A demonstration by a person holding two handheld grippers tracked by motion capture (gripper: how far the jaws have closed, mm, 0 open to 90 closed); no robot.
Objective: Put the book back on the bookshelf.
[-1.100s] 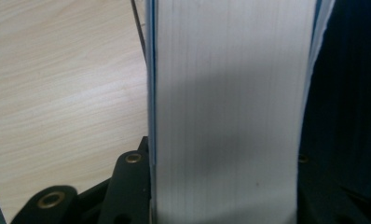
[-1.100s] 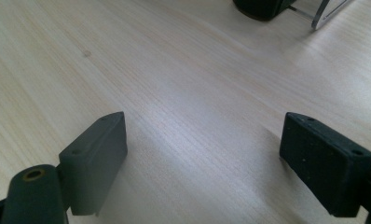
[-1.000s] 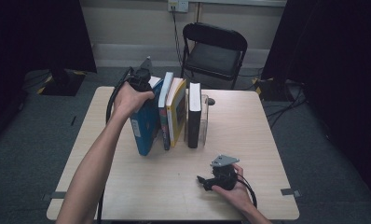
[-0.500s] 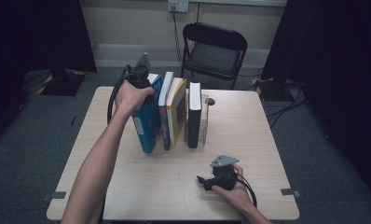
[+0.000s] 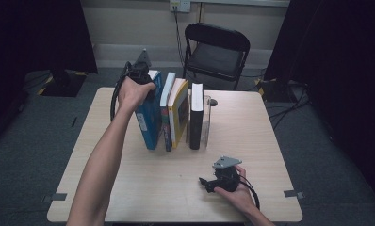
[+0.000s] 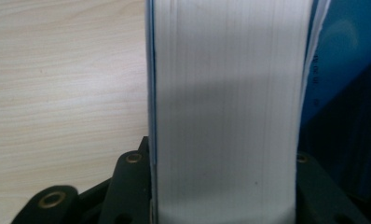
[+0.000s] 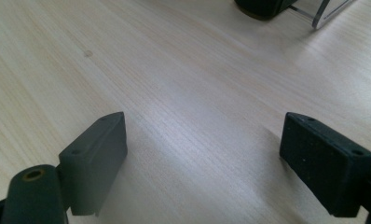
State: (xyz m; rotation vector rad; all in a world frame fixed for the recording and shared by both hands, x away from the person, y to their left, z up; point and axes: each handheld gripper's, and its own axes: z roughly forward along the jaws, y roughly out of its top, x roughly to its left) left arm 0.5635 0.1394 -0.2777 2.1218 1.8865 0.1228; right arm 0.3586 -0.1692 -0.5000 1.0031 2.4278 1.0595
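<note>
- Left tongs [image 5: 145,87]: clamped on the blue book [image 5: 150,117], leftmost in the upright row on the surface [image 5: 129,179].
- Right tongs [image 7: 202,161]: jaws apart, holding nothing, low over the near surface.

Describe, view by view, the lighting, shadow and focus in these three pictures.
High view: dim room, black surrounds, the pale wooden table evenly lit, everything fairly sharp. Left gripper view: the white page block of the blue-covered book sits very close and soft, shaded grey lower down. Right gripper view: glare streaks the wood between the open right gripper, and each jaw casts a soft shadow.
</note>
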